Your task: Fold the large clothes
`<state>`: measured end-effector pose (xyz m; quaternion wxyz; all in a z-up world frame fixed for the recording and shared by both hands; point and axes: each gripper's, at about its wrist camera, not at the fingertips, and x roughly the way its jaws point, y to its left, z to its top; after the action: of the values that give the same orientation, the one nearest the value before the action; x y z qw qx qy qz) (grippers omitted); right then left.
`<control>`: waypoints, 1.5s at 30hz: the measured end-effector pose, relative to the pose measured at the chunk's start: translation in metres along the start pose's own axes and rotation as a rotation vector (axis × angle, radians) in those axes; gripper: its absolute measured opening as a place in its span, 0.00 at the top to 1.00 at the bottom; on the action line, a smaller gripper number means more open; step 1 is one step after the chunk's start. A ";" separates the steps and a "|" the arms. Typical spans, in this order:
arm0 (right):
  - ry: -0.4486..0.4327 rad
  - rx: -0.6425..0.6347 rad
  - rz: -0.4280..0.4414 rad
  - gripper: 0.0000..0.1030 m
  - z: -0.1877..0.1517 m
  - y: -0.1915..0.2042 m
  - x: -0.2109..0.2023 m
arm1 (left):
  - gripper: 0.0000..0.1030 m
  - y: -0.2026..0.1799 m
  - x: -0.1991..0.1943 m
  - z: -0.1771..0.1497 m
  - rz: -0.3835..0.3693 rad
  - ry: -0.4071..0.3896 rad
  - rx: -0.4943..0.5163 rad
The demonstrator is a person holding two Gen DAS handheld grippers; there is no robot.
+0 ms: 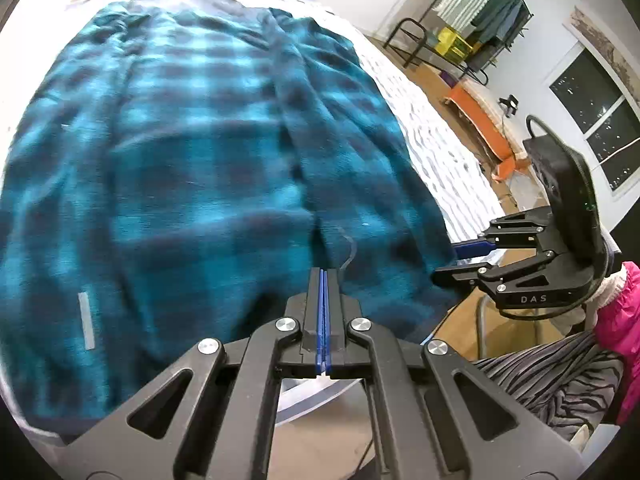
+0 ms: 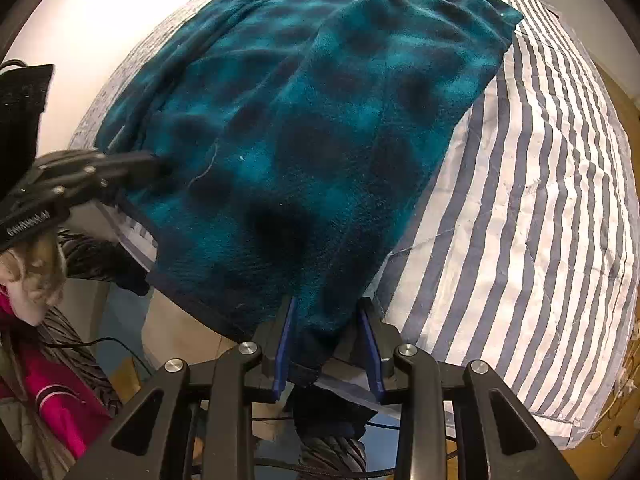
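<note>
A large teal and black checked fleece garment lies spread on a striped bed. In the left wrist view my left gripper is shut, its blue pads pressed together just over the near hem, with no cloth seen between them. In the right wrist view the left gripper touches the fleece at its left edge. My right gripper is shut on a bunched fold of the near hem, which fills the gap between its blue pads. From the left wrist view the right gripper sits at the garment's right edge.
The blue and white striped bedcover extends right of the fleece. Beyond the bed are wooden floor, an orange bench, a clothes rack and a window. A person's pink sleeve and zebra-striped cloth are close by.
</note>
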<state>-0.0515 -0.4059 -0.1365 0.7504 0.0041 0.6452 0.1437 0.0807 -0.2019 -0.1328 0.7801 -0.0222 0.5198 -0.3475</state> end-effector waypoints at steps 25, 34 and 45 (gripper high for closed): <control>-0.377 0.291 0.032 0.66 0.289 -0.102 -0.060 | 0.83 0.000 0.041 0.005 -0.165 0.100 -0.126; -0.213 0.237 -0.106 0.82 0.369 -0.086 0.012 | 0.96 0.005 0.047 0.008 -0.201 0.114 -0.109; -0.272 0.236 -0.187 1.00 0.387 -0.088 0.009 | 1.00 0.022 0.029 0.014 -0.198 0.054 -0.157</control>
<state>0.3435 -0.4188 -0.0976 0.8350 0.0514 0.5479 -0.0050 0.1102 -0.2059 -0.1584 0.7235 -0.1248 0.5615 -0.3817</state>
